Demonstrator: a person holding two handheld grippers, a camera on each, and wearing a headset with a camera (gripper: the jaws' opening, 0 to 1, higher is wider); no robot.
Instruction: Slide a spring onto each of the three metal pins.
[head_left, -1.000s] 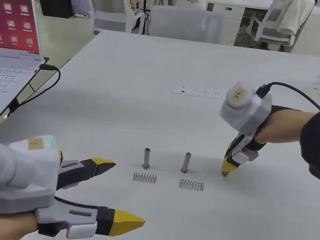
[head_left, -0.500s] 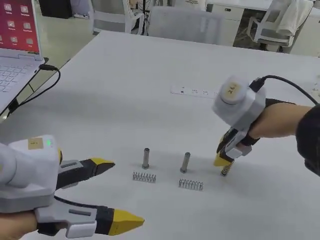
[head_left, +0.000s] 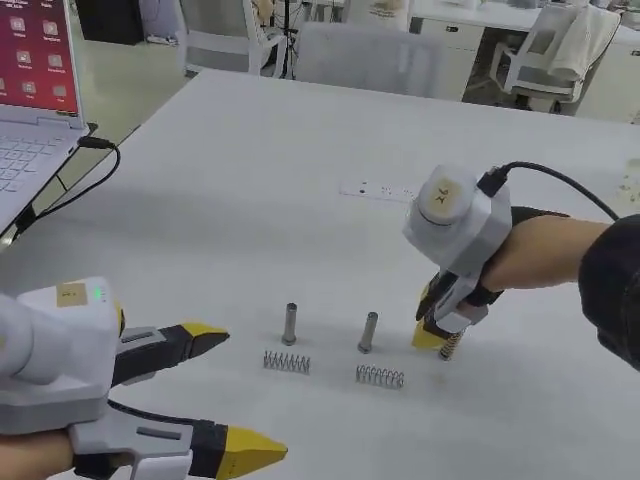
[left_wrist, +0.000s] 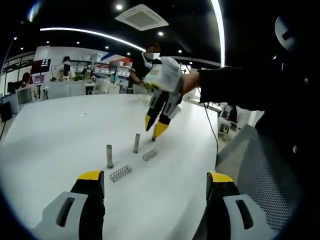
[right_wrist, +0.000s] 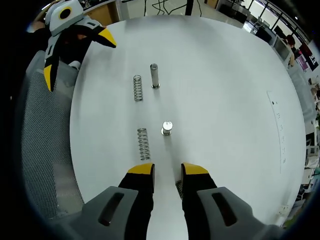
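- We see the left gripper (head_left: 228, 393) low at the near side, released, its yellow-tipped jaws spread wide with nothing between them and touching nothing.
- Over to the right gripper (right_wrist: 167, 170): its jaws stand only a narrow gap apart, tips down at the table (head_left: 250, 180).
- A third spring (head_left: 450, 346) stands tilted right at those tips. In the right gripper view it sits in the gap against one jaw, and we cannot tell whether it is pinched or merely touched.
- Between the two grippers we have two metal pins, the left pin (head_left: 290, 323) and the right pin (head_left: 368, 332), both upright and bare.
- Just in front of each lies a spring on its side: one spring (head_left: 287, 361) by the left pin, another spring (head_left: 380, 376) by the right pin, neither touching its pin.
- Plenty of bare tabletop around the pins and beyond them. A power strip (head_left: 378, 190) lies well behind.
- A laptop (head_left: 30, 90) and its cable (head_left: 90, 170) sit at the far left edge, well apart from the work.
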